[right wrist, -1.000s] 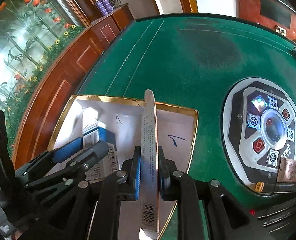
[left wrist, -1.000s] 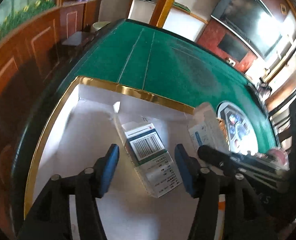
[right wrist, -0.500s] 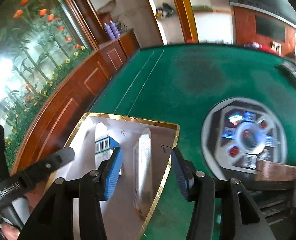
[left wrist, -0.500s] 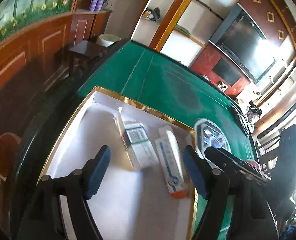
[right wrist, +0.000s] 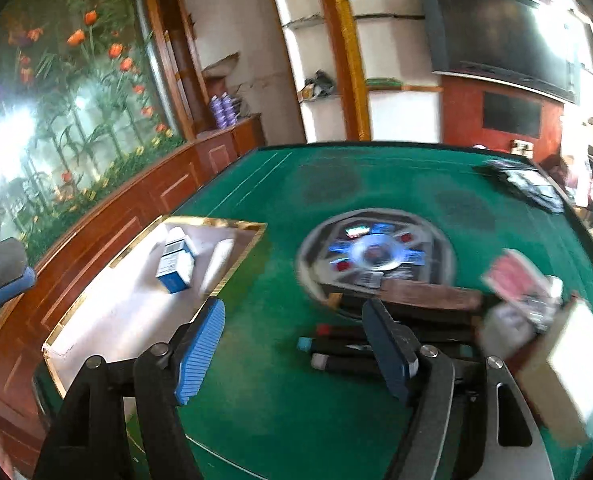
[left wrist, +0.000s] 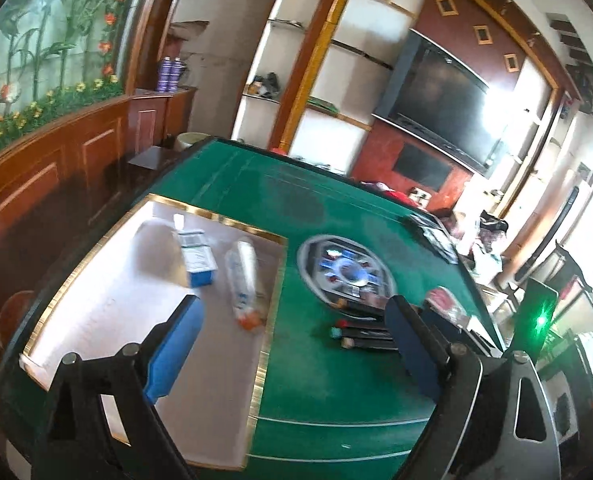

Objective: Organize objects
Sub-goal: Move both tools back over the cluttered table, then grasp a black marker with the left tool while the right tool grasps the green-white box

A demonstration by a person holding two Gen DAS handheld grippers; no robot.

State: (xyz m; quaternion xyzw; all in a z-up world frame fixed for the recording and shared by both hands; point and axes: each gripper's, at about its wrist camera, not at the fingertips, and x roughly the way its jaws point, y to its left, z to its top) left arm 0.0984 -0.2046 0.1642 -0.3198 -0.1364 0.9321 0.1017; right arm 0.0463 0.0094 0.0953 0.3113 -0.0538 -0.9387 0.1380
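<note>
While both tongs hang over the green bench (left wrist: 336, 380), I log the contents of the gold-rimmed tray (left wrist: 264, 344), left of centre in each view: one blue-and-white box (left wrist: 196, 256) and one white tube (left wrist: 242, 272) lying side by side, well ahead of my left tongs (left wrist: 292, 356) and up-left of my right tongs (right wrist: 296, 352). Black markers (right wrist: 336, 350) lie between the right fingers' tips, untouched, below the round control panel (right wrist: 376, 256). Bare felt runs open to the far edge. A red packet (right wrist: 512, 276) and more boxes crowd the right. Both tongs have just been opening; both stand wide apart, empty.
</note>
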